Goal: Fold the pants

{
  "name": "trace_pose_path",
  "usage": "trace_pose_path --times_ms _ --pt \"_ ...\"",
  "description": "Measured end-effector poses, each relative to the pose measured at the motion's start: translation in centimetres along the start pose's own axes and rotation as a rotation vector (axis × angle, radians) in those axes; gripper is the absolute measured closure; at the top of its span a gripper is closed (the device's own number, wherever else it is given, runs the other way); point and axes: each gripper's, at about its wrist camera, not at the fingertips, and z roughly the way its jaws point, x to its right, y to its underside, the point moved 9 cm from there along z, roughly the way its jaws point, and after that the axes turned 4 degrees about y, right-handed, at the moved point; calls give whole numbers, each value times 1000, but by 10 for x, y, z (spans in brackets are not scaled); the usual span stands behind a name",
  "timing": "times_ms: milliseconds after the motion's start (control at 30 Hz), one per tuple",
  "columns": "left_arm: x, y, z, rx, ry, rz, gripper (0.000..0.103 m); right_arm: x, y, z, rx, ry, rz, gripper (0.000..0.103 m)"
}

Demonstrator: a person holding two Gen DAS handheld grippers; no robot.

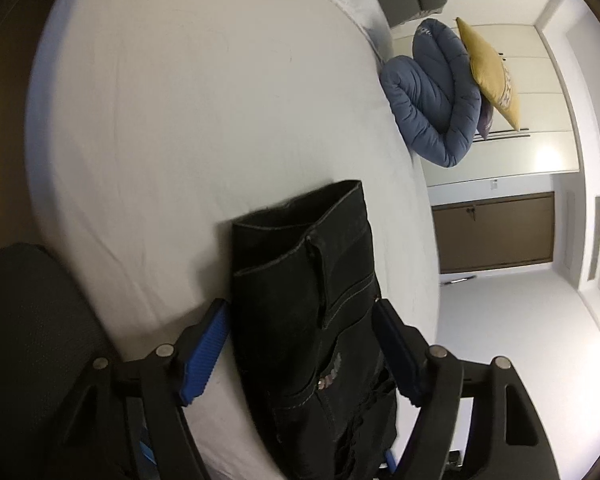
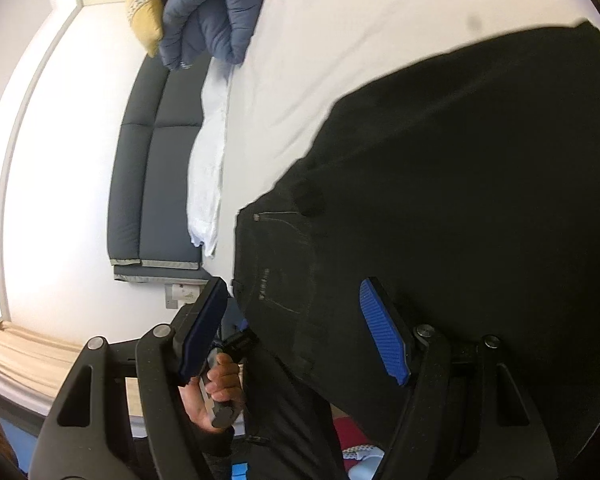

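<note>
White bed sheet (image 1: 180, 120) fills the upper left of the left wrist view; black pants (image 1: 312, 300) lie bunched between the left gripper (image 1: 300, 344) pads, jaws apart, not pinching; right gripper (image 2: 300, 332) likewise stands apart, pants (image 2: 460, 200) spreading across the centre and right, draped between its fingers.

Indoor light, fairly bright, with white walls (image 2: 72, 128) blown out. Strong fisheye bending; dark vignette at corners. Black pants (image 2: 460, 184) lose detail. Slight motion blur on the bed sheet (image 1: 204, 92).
</note>
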Motion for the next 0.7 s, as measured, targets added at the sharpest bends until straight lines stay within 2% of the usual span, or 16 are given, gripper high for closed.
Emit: trace_pose_path --times_ms 67,167,233,333,400,500,567,633,667,700 --pt "-1 1 4 4 -60 47 27 -2 -2 5 -9 10 -5 35" --pt "-5 1 10 -5 -76 25 26 0 -9 13 -23 17 8 35" --pt "-5 0 12 -8 -60 7 17 1 -10 17 -29 11 19 35" --pt "1 0 26 -53 -39 42 2 9 -8 24 -41 -2 41 35" --pt "2 -3 30 -48 -23 11 0 12 -7 30 -48 -6 54 35" --pt "0 -7 32 -26 43 -58 1 7 -8 37 -58 -15 42 35" --pt "0 -8 31 -20 62 -78 13 4 -10 43 -69 -8 28 35" --pt "-1 -6 33 -36 57 -76 47 2 -11 48 -80 4 19 35" --pt "-4 -5 34 -47 52 -84 56 2 -12 51 -84 15 15 35" --pt "-8 -5 35 -54 55 -99 71 4 -13 57 -92 41 10 35"
